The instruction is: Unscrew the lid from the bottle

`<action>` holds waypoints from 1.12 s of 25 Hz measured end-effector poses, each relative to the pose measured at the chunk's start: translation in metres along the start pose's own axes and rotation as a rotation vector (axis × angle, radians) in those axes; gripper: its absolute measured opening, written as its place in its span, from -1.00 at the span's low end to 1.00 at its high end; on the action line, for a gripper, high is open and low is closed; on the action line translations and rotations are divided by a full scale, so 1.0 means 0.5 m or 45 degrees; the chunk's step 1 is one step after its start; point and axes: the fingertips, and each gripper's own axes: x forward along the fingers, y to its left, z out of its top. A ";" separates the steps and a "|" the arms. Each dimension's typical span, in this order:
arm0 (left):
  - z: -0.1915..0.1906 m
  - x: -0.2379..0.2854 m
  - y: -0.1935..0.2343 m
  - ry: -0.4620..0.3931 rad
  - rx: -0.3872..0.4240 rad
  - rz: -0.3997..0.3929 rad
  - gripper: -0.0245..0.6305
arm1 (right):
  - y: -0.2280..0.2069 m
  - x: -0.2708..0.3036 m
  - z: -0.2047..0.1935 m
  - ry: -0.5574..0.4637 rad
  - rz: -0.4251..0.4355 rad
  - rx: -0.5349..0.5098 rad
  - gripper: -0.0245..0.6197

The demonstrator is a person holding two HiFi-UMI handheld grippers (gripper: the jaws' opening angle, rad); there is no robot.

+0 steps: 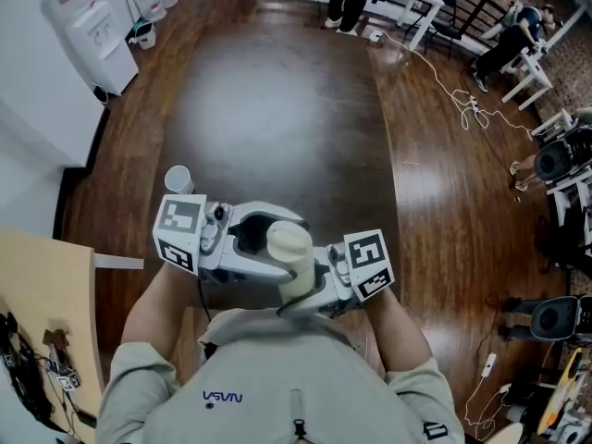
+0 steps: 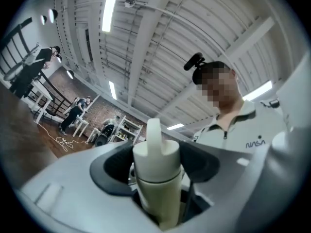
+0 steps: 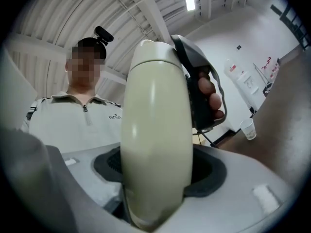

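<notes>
The jaws of the left gripper (image 2: 156, 168) are clamped on the pale cream round lid (image 2: 156, 152). Its dark pads touch the lid on both sides, and a narrow carry loop (image 2: 153, 129) stands up from the lid's top. The jaws of the right gripper (image 3: 158, 171) are closed on the body of the smooth cream-coloured cylindrical bottle (image 3: 155, 106), which fills the middle of the right gripper view between the two black pads.

In the head view the bottle (image 1: 289, 252) sits in the lower centre of the frame, held in the air between the two grippers. It is just in front of the person's beige zip-neck top (image 1: 277, 377), with its rounded top end towards the camera. The left gripper's marker cube (image 1: 180, 229) is at its left and the right gripper's marker cube (image 1: 370, 265) at its right.

At the right of the right gripper view, fingers (image 3: 214, 98) wrap the left gripper's dark handle behind the bottle.

A white paper cup (image 1: 178, 179) stands on the dark brown glossy wooden surface (image 1: 277, 118), just above the left cube. A white water dispenser (image 1: 100, 40) is in the upper left corner.
</notes>
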 end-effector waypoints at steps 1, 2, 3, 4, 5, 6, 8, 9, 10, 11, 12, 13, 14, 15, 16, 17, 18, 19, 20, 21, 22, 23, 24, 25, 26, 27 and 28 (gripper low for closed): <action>0.000 0.001 0.008 0.000 0.009 0.041 -0.02 | -0.009 -0.003 0.001 -0.005 -0.043 -0.012 0.01; 0.001 0.000 0.018 -0.002 0.020 0.095 0.01 | -0.022 -0.007 0.002 -0.013 -0.105 -0.029 0.01; 0.001 -0.001 0.029 -0.007 0.035 0.160 0.01 | -0.038 -0.012 0.004 -0.022 -0.184 -0.051 0.01; 0.003 -0.003 0.042 -0.012 0.057 0.236 0.01 | -0.058 -0.019 0.007 -0.034 -0.279 -0.078 0.01; 0.005 -0.004 0.055 -0.019 0.086 0.321 0.01 | -0.080 -0.028 0.011 -0.048 -0.386 -0.109 0.01; 0.007 -0.005 0.068 -0.022 0.124 0.413 0.01 | -0.103 -0.039 0.015 -0.061 -0.506 -0.144 0.01; 0.009 -0.008 0.096 -0.011 0.213 0.620 0.01 | -0.152 -0.067 0.021 -0.077 -0.783 -0.223 0.01; 0.007 -0.011 0.111 0.005 0.253 0.732 0.01 | -0.177 -0.085 0.023 -0.076 -0.937 -0.260 0.01; 0.003 -0.014 0.126 0.025 0.284 0.841 0.01 | -0.201 -0.105 0.022 -0.066 -1.090 -0.294 0.01; -0.004 -0.017 0.140 0.046 0.301 0.939 0.01 | -0.221 -0.124 0.020 -0.050 -1.231 -0.321 0.01; -0.012 -0.019 0.152 0.063 0.306 1.017 0.01 | -0.237 -0.141 0.016 -0.032 -1.352 -0.341 0.01; -0.019 -0.020 0.162 0.072 0.305 1.074 0.01 | -0.249 -0.154 0.013 -0.022 -1.443 -0.353 0.01; -0.025 -0.021 0.169 0.073 0.303 1.110 0.00 | -0.257 -0.163 0.010 -0.024 -1.500 -0.357 0.01; -0.030 -0.021 0.174 0.070 0.300 1.127 -0.01 | -0.262 -0.167 0.007 -0.035 -1.529 -0.353 0.01; -0.034 -0.020 0.178 0.070 0.299 1.128 -0.02 | -0.264 -0.168 0.003 -0.051 -1.533 -0.343 0.01; -0.038 -0.018 0.179 0.074 0.300 1.115 -0.02 | -0.264 -0.167 0.000 -0.066 -1.522 -0.331 0.01; -0.041 -0.014 0.178 0.081 0.301 1.092 -0.02 | -0.262 -0.166 -0.003 -0.080 -1.502 -0.321 0.01; -0.043 -0.011 0.175 0.088 0.300 1.062 -0.04 | -0.259 -0.164 -0.004 -0.091 -1.479 -0.314 0.01; -0.044 -0.006 0.171 0.092 0.297 1.024 -0.02 | -0.255 -0.162 -0.004 -0.102 -1.449 -0.307 0.01; -0.044 -0.002 0.165 0.092 0.293 0.979 0.04 | -0.250 -0.158 -0.004 -0.115 -1.408 -0.301 0.01; -0.043 0.001 0.156 0.090 0.285 0.926 0.10 | -0.243 -0.152 -0.003 -0.127 -1.351 -0.292 0.01; -0.041 0.004 0.146 0.084 0.273 0.866 0.15 | -0.233 -0.143 -0.002 -0.137 -1.274 -0.281 0.01; -0.037 0.005 0.133 0.075 0.255 0.799 0.19 | -0.221 -0.132 -0.002 -0.142 -1.181 -0.269 0.01; -0.031 0.004 0.120 0.062 0.230 0.729 0.19 | -0.206 -0.118 -0.002 -0.137 -1.074 -0.255 0.01; -0.024 0.002 0.108 0.047 0.197 0.661 0.19 | -0.188 -0.103 -0.004 -0.118 -0.959 -0.240 0.01; -0.017 -0.003 0.097 0.032 0.162 0.593 0.19 | -0.168 -0.087 -0.009 -0.084 -0.840 -0.223 0.01; -0.009 -0.006 0.087 0.019 0.130 0.523 0.20 | -0.146 -0.072 -0.016 -0.039 -0.722 -0.206 0.01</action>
